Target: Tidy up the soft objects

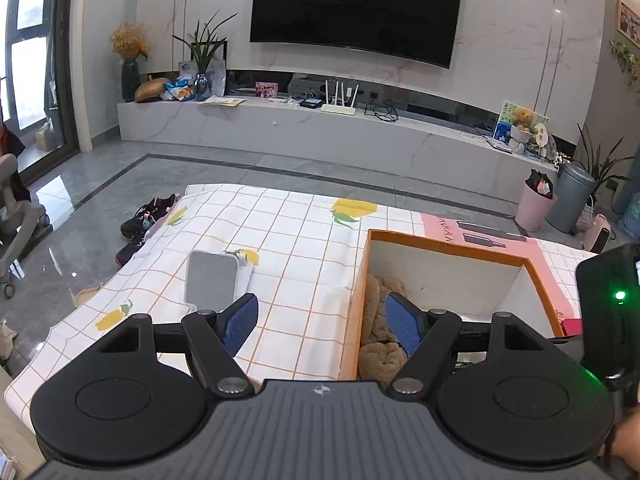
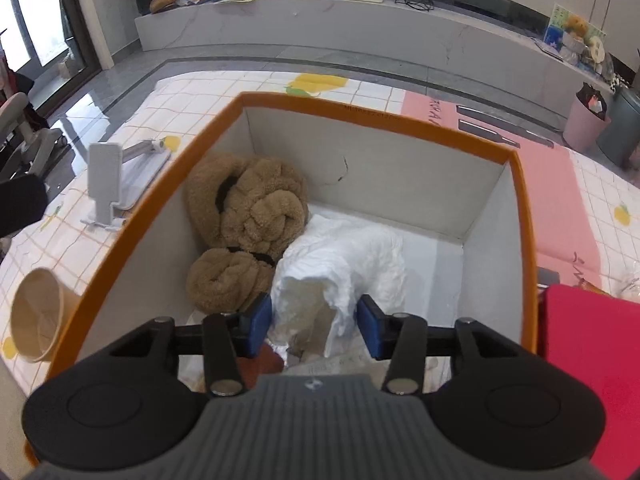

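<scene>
Two grippers show, one per wrist view. We read the scene from left to right.

Left wrist view: a grey rectangular phone stand on a white flat base sits on the white grid-patterned tablecloth with yellow fruit prints, left of the box. The left gripper hangs with its blue-padded fingers spread wide and nothing between them. Its left finger is over the cloth; its right finger is over the near left corner of the orange-rimmed cardboard box with white inner walls. Inside that corner we see the brown fleecy rolled garment against the left wall.

Right wrist view: at far left a tan paper cup lies on its side on the cloth, just outside the box wall. The phone stand is behind it, near the box's left edge. In the box, the brown garment fills the left part as two rolled bundles, each with a dark band, the smaller one nearer the camera. The white crumpled soft cloth lies just to their right and touches them. The right gripper is down inside the box. Its fingers are parted on either side of the near end of the white cloth. We cannot tell whether the pads press it. To the right, outside the box, a red flat object lies beside the wall.
</scene>
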The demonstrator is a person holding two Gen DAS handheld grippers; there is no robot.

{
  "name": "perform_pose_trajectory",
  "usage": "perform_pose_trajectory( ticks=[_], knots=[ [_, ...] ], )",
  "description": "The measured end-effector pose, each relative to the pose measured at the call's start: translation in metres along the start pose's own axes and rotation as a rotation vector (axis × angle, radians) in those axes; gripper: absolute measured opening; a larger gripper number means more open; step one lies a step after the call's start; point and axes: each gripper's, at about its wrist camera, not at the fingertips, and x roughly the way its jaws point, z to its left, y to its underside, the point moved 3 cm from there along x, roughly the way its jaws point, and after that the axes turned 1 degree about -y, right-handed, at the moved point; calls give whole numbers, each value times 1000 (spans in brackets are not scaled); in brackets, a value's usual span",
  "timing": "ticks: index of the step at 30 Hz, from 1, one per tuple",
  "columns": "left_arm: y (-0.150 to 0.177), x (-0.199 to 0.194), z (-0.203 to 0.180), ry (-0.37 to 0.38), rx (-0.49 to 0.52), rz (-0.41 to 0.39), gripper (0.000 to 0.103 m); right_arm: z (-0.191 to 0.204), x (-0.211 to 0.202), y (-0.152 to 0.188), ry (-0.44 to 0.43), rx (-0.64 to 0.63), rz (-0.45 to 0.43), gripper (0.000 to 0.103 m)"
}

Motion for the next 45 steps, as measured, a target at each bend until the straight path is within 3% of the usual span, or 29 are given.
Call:
perform_pose_trajectory(
  ticks=[2,4,8,10,14,18,23,28,32,38,42,45],
  knots=[
    [0,-2,-3,2,13,-7,85,0,-9,1,-11,-3,0,48],
    [0,-4,-6,-8,30,-16,85,-1,-17,2,-3,-14,-1,59],
    [0,-9,-14,-19,63,-29,86,-2,-42,1,9,-39,-37,64],
    [0,-11,-18,-13,69,-29,86,-4,-55,1,10,-49,-57,71],
    [1,-13,-27,20,93,-5,86,-11,-77,4,51,-96,-102,71],
    [5,-20,-40,5,122,-8,86,-26,-97,11,40,-35,-112,71],
    [14,-35,-65,100,140,9,87,-44,-129,34,52,-44,-159,74],
    [31,-57,-105,203,209,-12,87,-96,-160,81,92,35,-186,74],
    [49,-71,-141,303,274,-33,87,-156,-179,135,187,133,-189,74],
    [72,-74,-165,394,228,2,87,-234,-206,216,277,219,-186,79],
    [88,-73,-175,424,228,-8,87,-276,-213,255,324,270,-193,79],
    [102,-72,-190,411,266,-8,87,-297,-207,269,311,314,-198,80]
  ],
)
